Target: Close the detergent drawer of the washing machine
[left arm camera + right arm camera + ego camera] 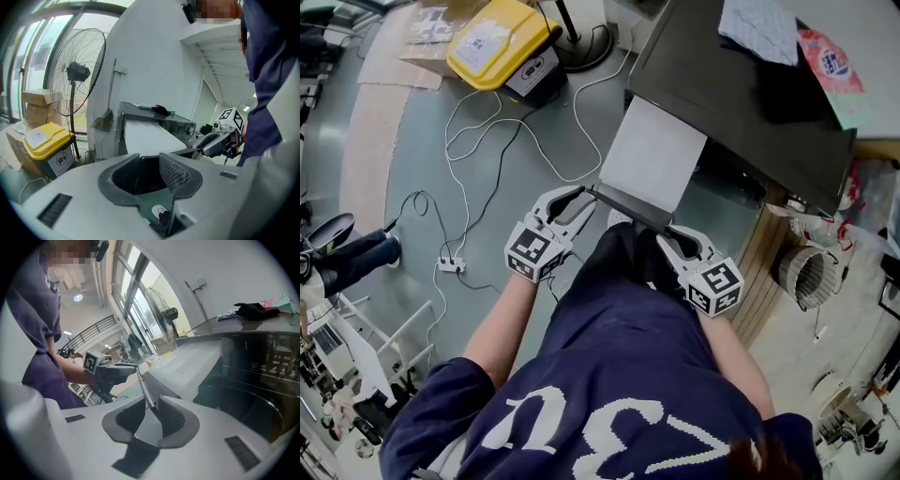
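Observation:
The washing machine [741,84] is dark with a flat top. Its detergent drawer [654,150] stands pulled out toward me, white on top with a dark front edge [623,204]. My left gripper [584,199] is at the left end of that front edge. In the left gripper view the dark front fills the wide gap between the jaws of the left gripper [150,159]. My right gripper [667,234] is at the right end. In the right gripper view the thin front strip [143,385] runs down into the narrow gap of the right gripper [152,406], and the pads seem to touch it.
A yellow bin [502,42] and a fan base [581,47] stand on the floor beyond the drawer. Loose cables [487,131] run to a power strip [450,265] on the left. Clothes [759,28] lie on the machine's top. A ribbed hose [806,272] sits at right.

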A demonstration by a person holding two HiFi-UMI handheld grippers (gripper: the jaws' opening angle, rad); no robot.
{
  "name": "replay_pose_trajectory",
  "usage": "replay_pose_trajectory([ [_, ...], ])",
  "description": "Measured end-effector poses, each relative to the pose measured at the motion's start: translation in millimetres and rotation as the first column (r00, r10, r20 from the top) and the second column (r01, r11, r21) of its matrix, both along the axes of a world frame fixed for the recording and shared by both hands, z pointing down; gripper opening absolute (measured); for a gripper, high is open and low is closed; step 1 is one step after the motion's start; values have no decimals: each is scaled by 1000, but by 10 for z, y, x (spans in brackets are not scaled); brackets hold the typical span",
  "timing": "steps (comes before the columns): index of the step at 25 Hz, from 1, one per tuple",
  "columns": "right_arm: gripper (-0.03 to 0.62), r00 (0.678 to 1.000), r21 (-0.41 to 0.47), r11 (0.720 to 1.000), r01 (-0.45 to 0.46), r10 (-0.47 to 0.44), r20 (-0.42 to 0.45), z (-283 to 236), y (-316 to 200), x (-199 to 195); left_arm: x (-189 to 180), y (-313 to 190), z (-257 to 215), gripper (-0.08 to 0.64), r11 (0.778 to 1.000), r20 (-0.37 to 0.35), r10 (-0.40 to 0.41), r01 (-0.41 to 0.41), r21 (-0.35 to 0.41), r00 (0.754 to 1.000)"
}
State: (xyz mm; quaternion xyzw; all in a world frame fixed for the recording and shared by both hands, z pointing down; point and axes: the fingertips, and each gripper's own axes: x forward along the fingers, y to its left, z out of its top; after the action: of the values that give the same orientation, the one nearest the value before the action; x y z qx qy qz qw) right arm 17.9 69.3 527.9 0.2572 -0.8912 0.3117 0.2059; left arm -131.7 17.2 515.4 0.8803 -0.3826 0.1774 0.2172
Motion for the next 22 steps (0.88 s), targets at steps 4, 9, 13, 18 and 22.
replay_pose_trajectory([
  [4,100,1000,6,1000,-12,12,1,-15,-87,18,17,-83,-9,144,1000,5,-2,2,1,1000],
  [9,101,999,16,999,-37,37,3,-16,-192,68,63,-185,-13,144,1000,5,-6,6,4,1000],
  [13,104,999,22,998,-54,54,1,-24,-285,104,96,-270,-21,144,1000,-1,-4,4,3,1000],
  [18,104,998,26,998,-62,62,-1,-23,-365,123,117,-356,-23,144,1000,5,-5,5,10,1000],
  [22,104,998,26,997,-68,69,-2,-13,-429,121,120,-427,-12,144,1000,8,-19,19,10,1000],
])
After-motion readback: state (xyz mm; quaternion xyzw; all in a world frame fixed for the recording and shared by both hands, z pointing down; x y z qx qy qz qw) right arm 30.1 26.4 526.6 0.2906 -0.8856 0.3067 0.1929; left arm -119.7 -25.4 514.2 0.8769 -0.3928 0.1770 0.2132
